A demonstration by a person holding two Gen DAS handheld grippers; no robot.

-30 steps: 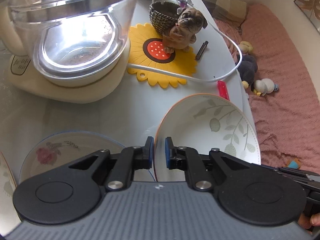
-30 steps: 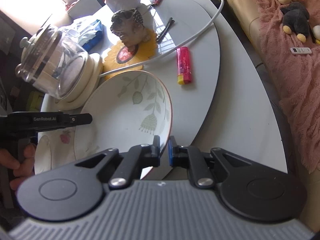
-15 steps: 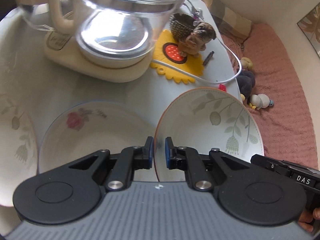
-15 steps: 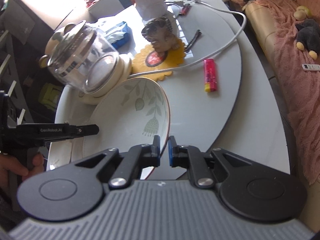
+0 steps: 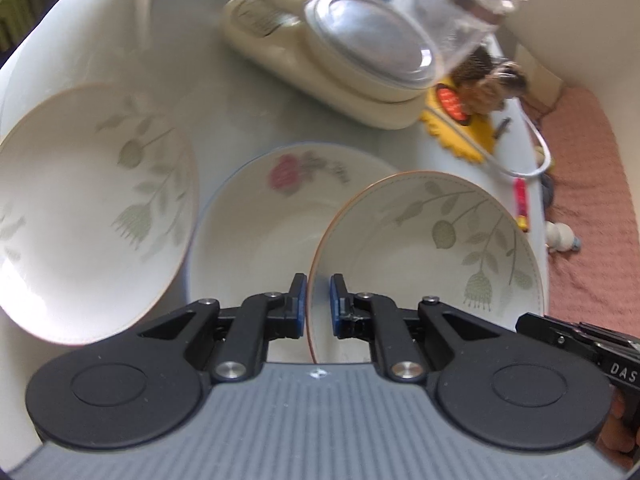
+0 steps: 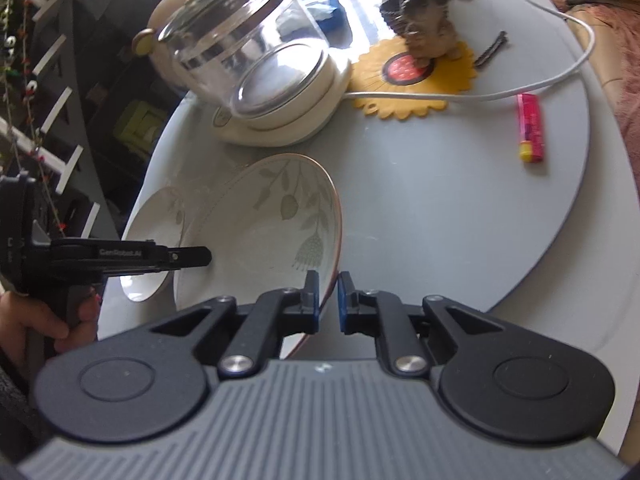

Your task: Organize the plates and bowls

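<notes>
Both grippers hold one white leaf-patterned plate (image 5: pixel 436 248) by opposite rims, lifted above the table. My left gripper (image 5: pixel 318 304) is shut on its near left rim. My right gripper (image 6: pixel 328 304) is shut on the same plate (image 6: pixel 264 236) at its right rim. A pink-flower plate (image 5: pixel 256 224) lies under and left of the held plate. A second leaf-patterned plate (image 5: pixel 84 208) lies further left; it also shows in the right wrist view (image 6: pixel 156 216).
A glass kettle on a cream base (image 6: pixel 260 60) stands behind the plates. A yellow sunflower mat (image 6: pixel 416 80) carries a dog figurine (image 6: pixel 428 32). A white cable (image 6: pixel 520 92) and a pink lighter (image 6: pixel 531 128) lie on the round grey table (image 6: pixel 440 208).
Both grippers have carried the held plate leftward across the table, past the kettle. The flower plate and the second leaf plate have come into fuller view.
</notes>
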